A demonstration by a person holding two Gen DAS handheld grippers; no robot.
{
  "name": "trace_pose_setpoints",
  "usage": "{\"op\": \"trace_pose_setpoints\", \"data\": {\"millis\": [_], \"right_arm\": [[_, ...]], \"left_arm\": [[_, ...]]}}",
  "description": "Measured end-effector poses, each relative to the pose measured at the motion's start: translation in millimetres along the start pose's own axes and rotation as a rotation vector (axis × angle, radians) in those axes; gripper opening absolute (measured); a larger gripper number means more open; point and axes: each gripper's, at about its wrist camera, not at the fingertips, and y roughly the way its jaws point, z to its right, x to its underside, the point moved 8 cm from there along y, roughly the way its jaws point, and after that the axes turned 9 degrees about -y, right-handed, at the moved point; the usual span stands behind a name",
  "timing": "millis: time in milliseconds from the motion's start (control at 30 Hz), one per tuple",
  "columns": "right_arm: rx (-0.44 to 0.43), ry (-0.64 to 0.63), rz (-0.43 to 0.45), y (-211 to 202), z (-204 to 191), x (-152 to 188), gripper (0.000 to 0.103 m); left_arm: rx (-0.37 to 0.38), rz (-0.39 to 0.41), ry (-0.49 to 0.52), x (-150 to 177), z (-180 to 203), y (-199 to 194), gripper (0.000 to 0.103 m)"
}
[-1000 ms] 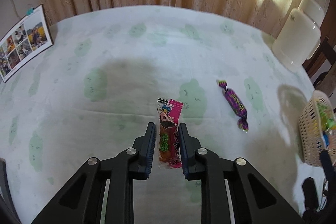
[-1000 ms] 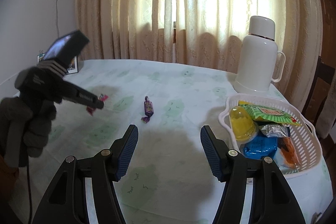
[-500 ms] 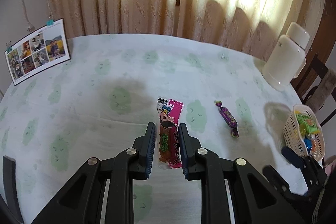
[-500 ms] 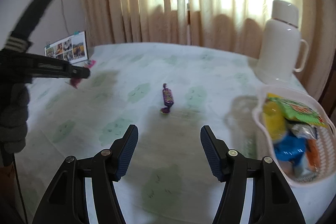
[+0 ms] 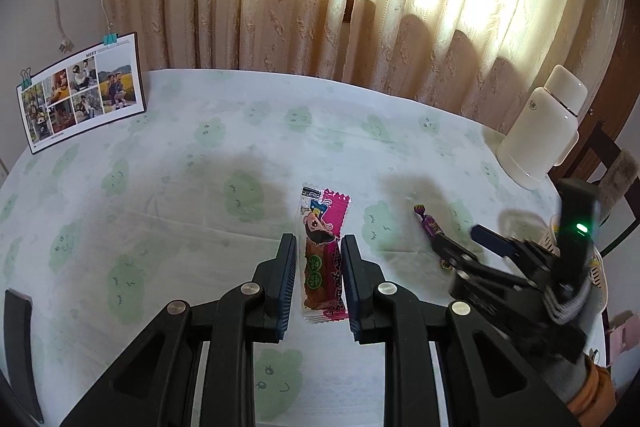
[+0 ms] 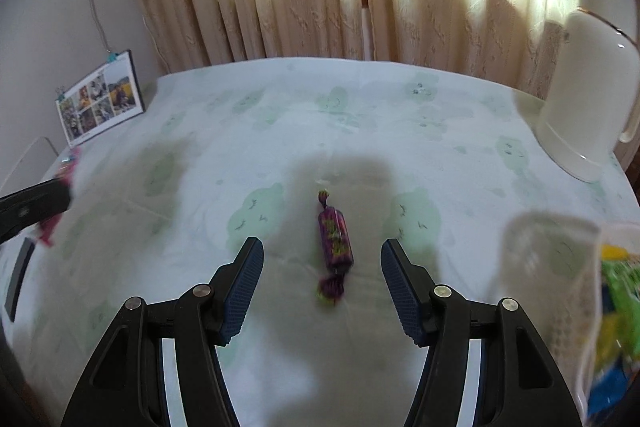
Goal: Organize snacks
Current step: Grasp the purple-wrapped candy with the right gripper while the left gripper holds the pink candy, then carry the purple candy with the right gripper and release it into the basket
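My left gripper (image 5: pixel 319 281) is shut on a pink snack packet (image 5: pixel 322 251) with a cartoon face and holds it above the table. My right gripper (image 6: pixel 322 285) is open, with a purple wrapped candy (image 6: pixel 334 242) lying on the tablecloth between its fingers. The same candy shows in the left wrist view (image 5: pixel 431 228), just beyond the right gripper (image 5: pixel 460 247). The left gripper with the packet shows blurred at the left edge of the right wrist view (image 6: pixel 48 203). A white basket (image 6: pixel 548 275) with snacks stands at the right.
A white thermos (image 6: pixel 584 99) stands at the back right of the table. A photo calendar (image 5: pixel 82 91) leans at the back left. Curtains hang behind the round table with its green-patterned cloth (image 5: pixel 240 147). A chair (image 5: pixel 604 147) stands beyond the thermos.
My left gripper has lifted the pink packet higher above the table. My right gripper has moved left from the basket to the purple candy, which now lies between its open fingers.
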Motion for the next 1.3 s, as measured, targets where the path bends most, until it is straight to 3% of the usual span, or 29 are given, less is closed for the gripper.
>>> {"op": "trace_pose_setpoints", "data": {"millis": [300,433,600,733,1033,1300], "right_arm": [[0.027,0.007,-0.088,41,12,1,0.045],[0.057,-0.018,-0.099,43,10,1,0.040],[0.089,-0.042,-0.097,42,6,1,0.019],[0.061,0.002,-0.094,37,6,3,0.017],[-0.025,0.143,0.038,-15,16,-7,0.017],[0.008,0.189,0.168,-78,32,-16,0.017]], "left_arm": [[0.000,-0.007,-0.014,0,-3,1,0.021],[0.000,-0.010,-0.010,1,-2,1,0.021],[0.001,-0.010,-0.008,2,-1,2,0.021],[0.000,-0.011,-0.010,2,-1,2,0.021],[0.002,-0.016,-0.002,5,3,2,0.021],[0.013,-0.017,0.015,8,8,2,0.021]]}}
